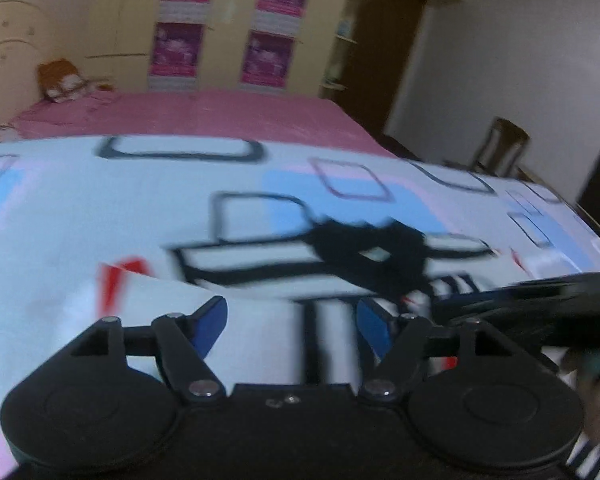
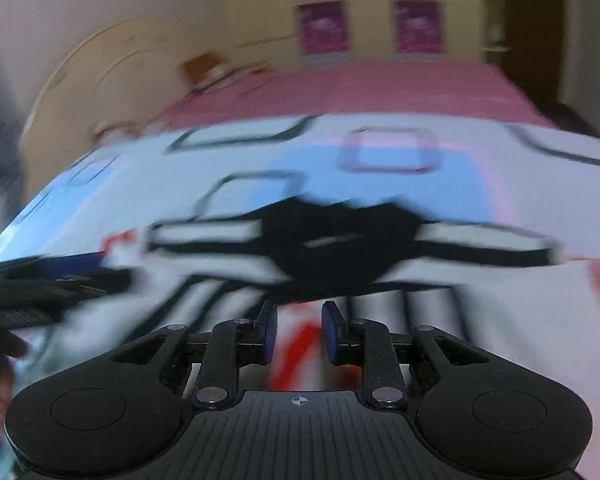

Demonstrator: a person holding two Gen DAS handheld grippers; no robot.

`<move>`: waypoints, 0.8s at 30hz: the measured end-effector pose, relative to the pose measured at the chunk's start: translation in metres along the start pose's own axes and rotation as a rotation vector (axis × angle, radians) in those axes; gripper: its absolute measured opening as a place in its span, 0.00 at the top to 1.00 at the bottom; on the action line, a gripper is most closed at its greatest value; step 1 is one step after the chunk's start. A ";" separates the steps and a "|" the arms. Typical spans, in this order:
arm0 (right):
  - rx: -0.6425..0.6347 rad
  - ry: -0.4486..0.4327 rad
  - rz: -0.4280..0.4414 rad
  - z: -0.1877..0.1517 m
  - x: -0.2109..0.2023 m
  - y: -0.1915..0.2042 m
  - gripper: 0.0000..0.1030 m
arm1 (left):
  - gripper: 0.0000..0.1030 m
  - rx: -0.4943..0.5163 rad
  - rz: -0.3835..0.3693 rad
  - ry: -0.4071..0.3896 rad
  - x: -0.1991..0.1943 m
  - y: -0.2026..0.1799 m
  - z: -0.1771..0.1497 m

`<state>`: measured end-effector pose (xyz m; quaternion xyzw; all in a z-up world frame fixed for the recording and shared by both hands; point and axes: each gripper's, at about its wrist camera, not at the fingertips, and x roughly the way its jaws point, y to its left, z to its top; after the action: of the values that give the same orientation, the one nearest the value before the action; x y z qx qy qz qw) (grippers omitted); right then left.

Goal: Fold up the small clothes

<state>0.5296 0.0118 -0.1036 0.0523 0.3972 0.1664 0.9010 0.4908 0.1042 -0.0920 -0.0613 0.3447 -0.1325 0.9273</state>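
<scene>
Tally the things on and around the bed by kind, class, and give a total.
Garments: 1, the shirt
Tongs: 2, left and right
Bedcovers: 1, the patterned sheet
Stuffed toys: 1, the orange toy
Wall posters: 4
Total: 9

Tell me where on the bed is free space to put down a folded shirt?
Free: the pink sheet between the patterned blanket and the stuffed toy; also blanket beyond the shirt's collar. Crowded: near both grippers, left and right, over the shirt.
</scene>
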 end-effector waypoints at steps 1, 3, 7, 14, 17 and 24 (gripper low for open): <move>-0.022 0.025 0.002 -0.003 0.009 0.011 0.76 | 0.35 -0.009 0.015 0.017 0.006 -0.006 -0.005; -0.069 0.060 -0.059 -0.012 0.023 0.022 0.82 | 0.36 -0.028 0.053 0.067 0.017 -0.003 -0.015; -0.097 0.037 -0.219 -0.020 0.004 -0.006 0.82 | 0.42 0.040 0.106 0.040 -0.002 0.022 -0.030; 0.031 0.032 -0.227 -0.022 -0.029 -0.054 0.81 | 0.39 0.079 0.179 0.024 -0.019 0.012 -0.022; 0.020 -0.015 -0.177 -0.024 -0.043 -0.033 0.81 | 0.31 0.061 0.121 -0.018 -0.035 -0.010 -0.025; -0.110 0.024 -0.186 -0.059 -0.030 0.001 0.42 | 0.29 0.108 0.130 0.059 -0.020 -0.030 -0.056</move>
<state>0.4669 0.0005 -0.1223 -0.0362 0.4014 0.1042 0.9092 0.4340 0.0803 -0.1158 0.0153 0.3672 -0.0923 0.9254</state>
